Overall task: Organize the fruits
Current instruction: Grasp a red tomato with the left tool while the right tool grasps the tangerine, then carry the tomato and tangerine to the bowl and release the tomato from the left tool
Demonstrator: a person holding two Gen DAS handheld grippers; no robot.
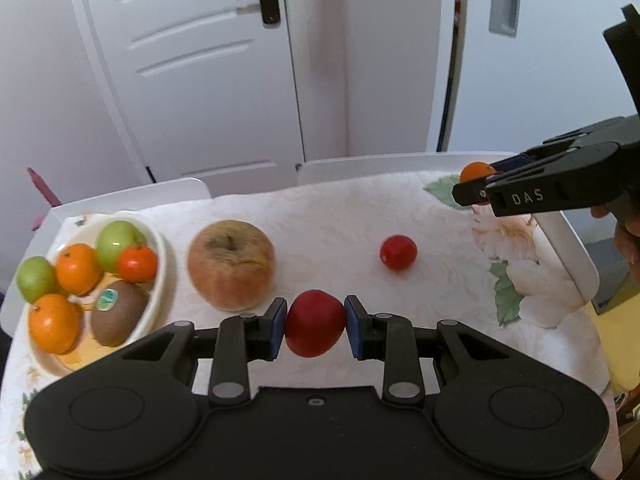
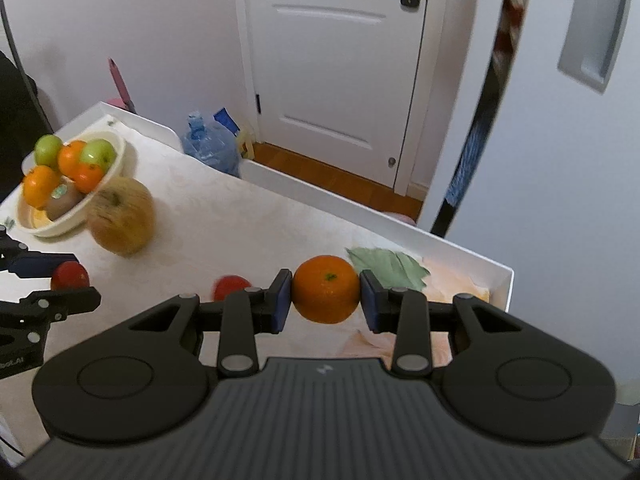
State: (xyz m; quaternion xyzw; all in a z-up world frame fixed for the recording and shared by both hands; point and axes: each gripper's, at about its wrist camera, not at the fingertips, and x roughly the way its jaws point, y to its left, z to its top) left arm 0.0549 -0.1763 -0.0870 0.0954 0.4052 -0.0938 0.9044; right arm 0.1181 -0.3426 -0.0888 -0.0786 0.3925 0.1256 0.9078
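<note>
- From the left wrist view, the left gripper (image 1: 316, 324) has its blue pads clamped on one round dark-red fruit (image 1: 315, 323), held above the white flowered tablecloth (image 1: 328, 216).
- One cream oval bowl (image 1: 160, 252) at the left holds six fruits: three orange mandarins (image 1: 77, 268), two green apples (image 1: 117, 245) and one brown kiwi with a sticker (image 1: 118, 312).
- One large yellow-red apple (image 1: 231, 264) sits just beside the bowl; one small red round fruit (image 1: 398, 252) lies apart on the cloth.
- The black right gripper (image 1: 476, 188) enters at the right edge, gripping one orange mandarin (image 1: 475, 171), mostly hidden by its fingers.
- From the right wrist view, the right gripper (image 2: 326, 290) is clamped on that orange mandarin (image 2: 326, 289), above the cloth near the table's far right corner.
- The bowl (image 2: 116, 160) shows the same six fruits; the big apple (image 2: 122, 216) is blurred.
- The small red fruit (image 2: 230, 286) is partly hidden behind the gripper's finger.
- The left gripper (image 2: 68, 280), cut off at the left edge, holds the dark-red fruit (image 2: 70, 276).
</note>
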